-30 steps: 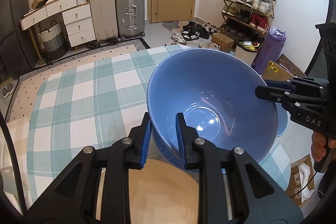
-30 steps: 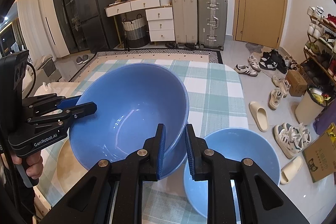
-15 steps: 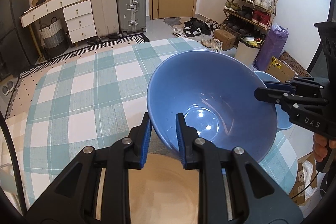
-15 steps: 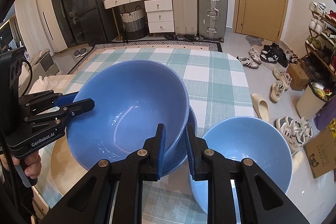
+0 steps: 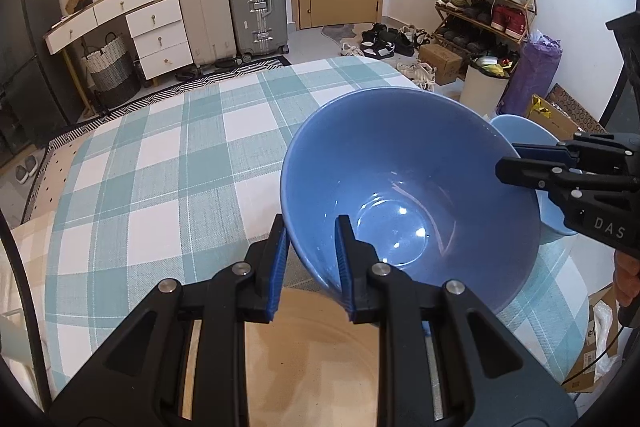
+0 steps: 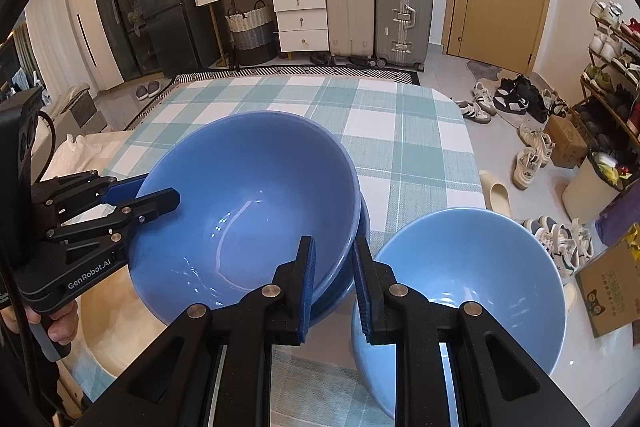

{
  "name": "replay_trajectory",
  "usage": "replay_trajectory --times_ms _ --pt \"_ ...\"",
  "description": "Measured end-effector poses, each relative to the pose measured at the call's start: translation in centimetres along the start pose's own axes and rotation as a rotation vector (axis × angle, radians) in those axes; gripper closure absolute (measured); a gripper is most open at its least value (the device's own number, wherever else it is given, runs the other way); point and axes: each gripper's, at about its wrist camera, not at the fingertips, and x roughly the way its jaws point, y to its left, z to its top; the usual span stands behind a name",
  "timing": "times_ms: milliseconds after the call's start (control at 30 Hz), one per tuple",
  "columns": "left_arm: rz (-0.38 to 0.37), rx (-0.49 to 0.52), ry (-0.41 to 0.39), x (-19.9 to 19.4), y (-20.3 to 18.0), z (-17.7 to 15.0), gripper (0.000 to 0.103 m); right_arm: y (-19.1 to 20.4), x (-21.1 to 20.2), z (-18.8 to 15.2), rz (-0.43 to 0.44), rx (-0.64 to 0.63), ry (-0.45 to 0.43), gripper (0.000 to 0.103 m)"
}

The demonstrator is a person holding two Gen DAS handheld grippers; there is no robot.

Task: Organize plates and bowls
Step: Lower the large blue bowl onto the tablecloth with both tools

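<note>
Item 1: dark blue bowl, lg. Nested in a second dark blue bowl of which only a rim sliver shows at right, on checked tablecloth, near front edge. Gripped on opposite rims, prob. to keep it level while seating into the one below.

Item 2: left gripper. Fingers straddling near rim of top bowl, one inside, one outside. Pads at the wall; looks pinched on it, though wall thin and a slight gap poss.

Item 3: right gripper. Same straddle on the opposite rim, spanning both nested rims. Fingers apart with room around the walls; reads as loosened, not clamped.

Item 4: light blue bowl, sep., just beside the stack on its right, upright, untouched. Likely next candidate for sorting; diff. shade, so may be kept apart.

Item 5: beige plate, under left gripper, beside stack. Partly hidden; touching the bowls or not, cannot tell.

Status: stack seated or nearly so; release pending.
</note>
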Motion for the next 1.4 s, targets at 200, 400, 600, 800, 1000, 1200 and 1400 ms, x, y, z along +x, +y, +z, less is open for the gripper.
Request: replay_trajectory --times_ms 200,400,600,800,1000,1200,1400 --pt "0.029 0.019 0.005 1.3 -0.5 -0.3 0.084 0.3 0.3 -0.4 -0.027 -0.024 -0.003 0.083" --pt "0.044 0.029 0.009 2.0 -0.7 -0.4 0.084 0.1 0.8 -0.6 -0.037 -0.027 0.006 0.083" --pt "0.060 0.054 0.010 2.8 -1.1 -0.8 0.082 0.6 1.2 -0.9 -0.070 -0.047 0.008 0.082" --pt "0.062 0.061 0.014 3.4 -1.0 -0.9 0.081 0.5 1.6 -1.1 -0.082 -0.058 0.015 0.082" --pt "0.061 0.062 0.022 3.6 -1.1 -1.1 0.081 0.6 1.8 -1.3 -0.087 -0.061 0.018 0.082" --pt "0.060 0.063 0.024 3.9 -1.1 -1.4 0.080 0.4 2.0 -1.4 -0.097 -0.067 0.016 0.082" --pt "0.061 0.067 0.026 4.1 -1.0 -1.4 0.077 0.6 2.1 -1.5 -0.110 -0.084 0.010 0.082"
